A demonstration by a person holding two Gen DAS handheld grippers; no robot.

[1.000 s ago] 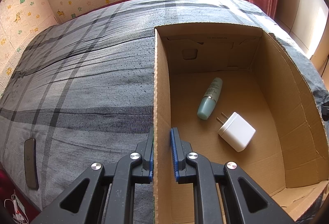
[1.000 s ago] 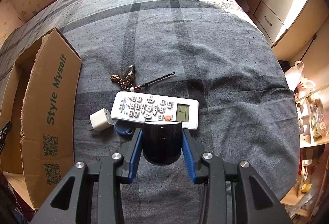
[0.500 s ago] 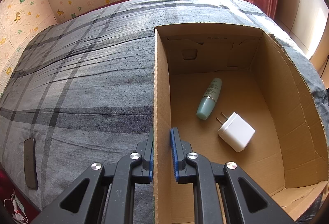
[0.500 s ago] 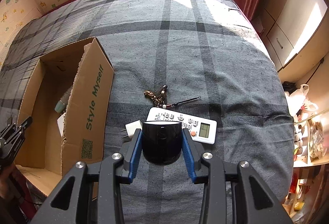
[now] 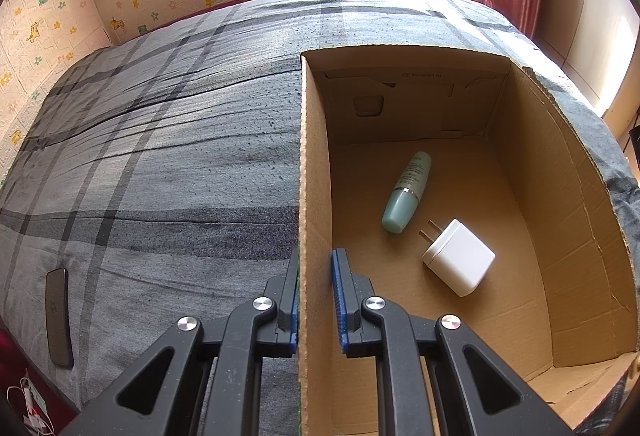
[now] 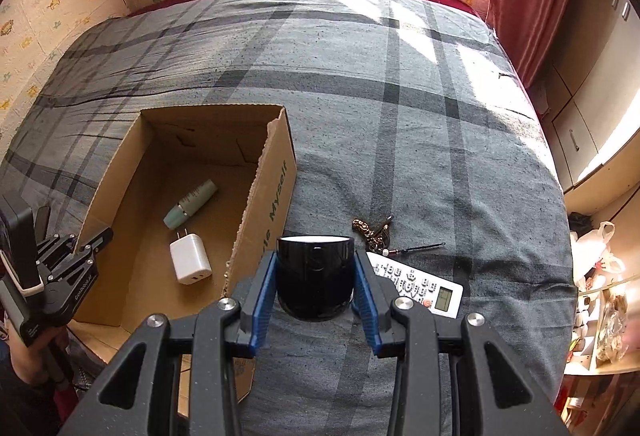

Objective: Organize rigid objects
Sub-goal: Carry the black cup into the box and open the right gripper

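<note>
Progress looks partial, judging by how things lie: inside the open brown cardboard box (image 6: 276, 140) on the grey plaid bedspread (image 6: 400, 116) there already rest a pale green cosmetic bottle (image 6: 190, 204) and a white square plug charger (image 6: 190, 263), lying near each other on the box floor; outside it, on the cloth to the right of the box, a white remote control with a small screen (image 6: 420, 286) and a bunch of keys on a brown braided strap (image 6: 374, 232) are yet to be put away, and a dark flat phone-like slab (image 5: 59, 316) lies well apart near the bed edge in the left wrist view; so roughly half the sorting seems left. The right gripper (image 6: 316, 276) is clamped on a glossy black round cup (image 6: 316, 276), its blue pads pressing both sides, held above the bedspread just beside the box's right wall and not yet over the opening; the likely next step is to carry it across that wall and set it down inside. The left gripper (image 5: 316, 296) is pinched tight on the box's left wall, the cardboard edge between its blue pads, seemingly steadying the box.
</note>
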